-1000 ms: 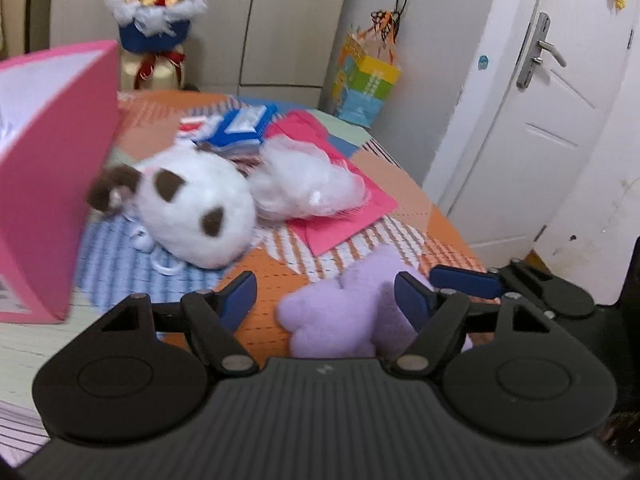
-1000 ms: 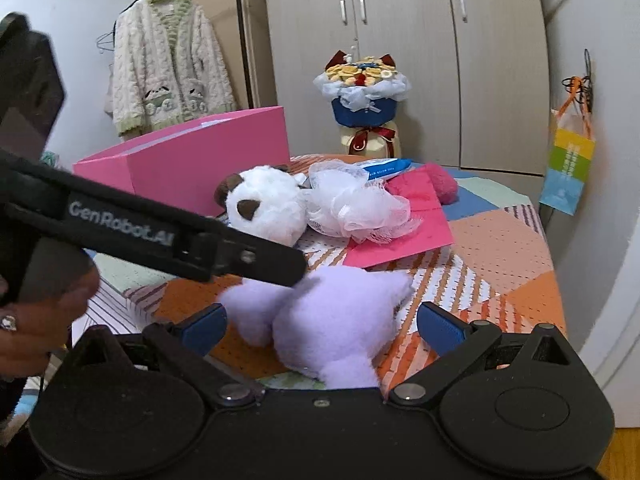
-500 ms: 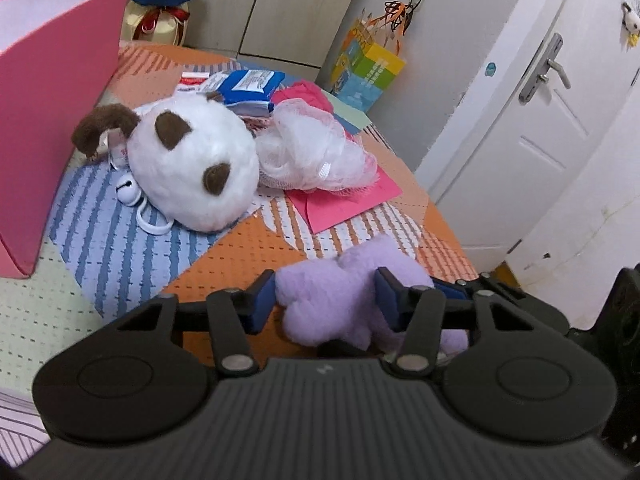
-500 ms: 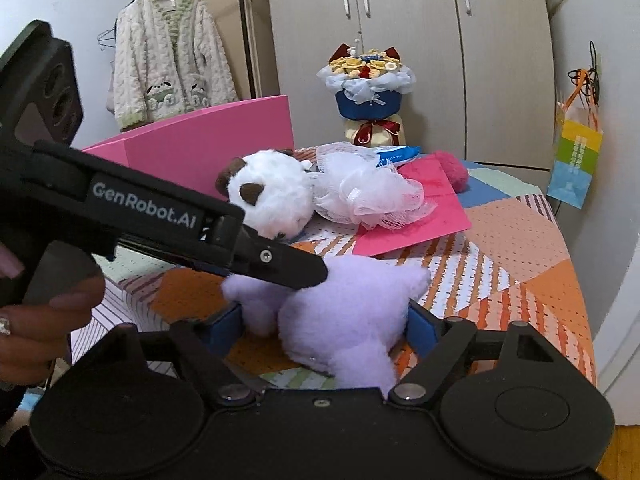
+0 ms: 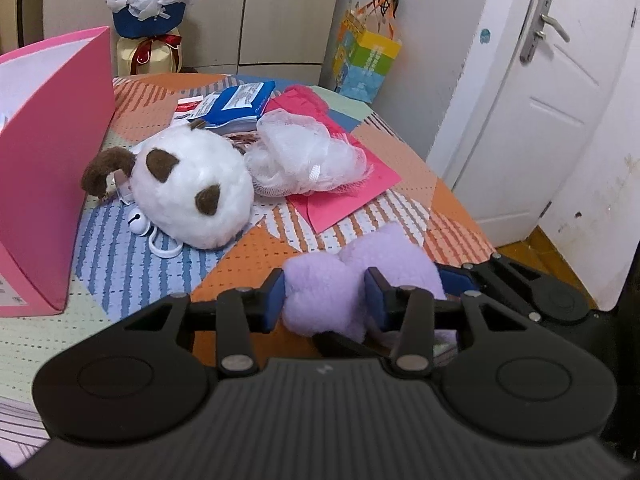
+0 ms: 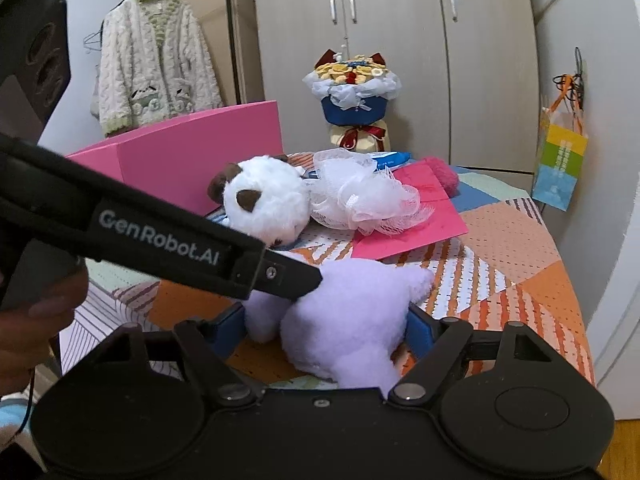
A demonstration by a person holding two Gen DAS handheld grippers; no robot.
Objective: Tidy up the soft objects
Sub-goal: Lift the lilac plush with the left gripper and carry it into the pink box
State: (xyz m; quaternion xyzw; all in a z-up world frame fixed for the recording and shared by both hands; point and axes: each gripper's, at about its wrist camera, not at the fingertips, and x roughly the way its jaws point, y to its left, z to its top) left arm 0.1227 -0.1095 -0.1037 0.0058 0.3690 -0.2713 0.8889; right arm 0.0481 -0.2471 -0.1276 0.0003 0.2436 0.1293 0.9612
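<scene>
A purple plush toy (image 5: 396, 256) lies at the near edge of the patchwork table (image 5: 132, 256). My left gripper (image 5: 325, 300) is closing, its blue pads pinching one lobe of the toy. From the other side my right gripper (image 6: 324, 328) is closing too, and its pads press on the flanks of the purple plush toy (image 6: 352, 304). The left gripper's black finger (image 6: 280, 272) crosses the right wrist view onto the toy. Farther back lie a white plush with brown patches (image 5: 192, 192), a white mesh puff (image 5: 304, 160) and a pink fluffy piece (image 6: 440, 172).
An open pink box (image 5: 52, 160) stands at the left. A pink paper sheet (image 5: 344, 200), a blue packet (image 5: 240, 104) and a bell with a white ring (image 5: 138, 224) lie on the table. A bouquet (image 5: 148, 0) and a gift bag (image 5: 364, 64) stand behind; a white door (image 5: 540, 120) is at the right.
Both grippers' jaws have narrowed from wide open onto the purple plush toy. The left pads now pinch one lobe, and the right pads have come up against its sides.
</scene>
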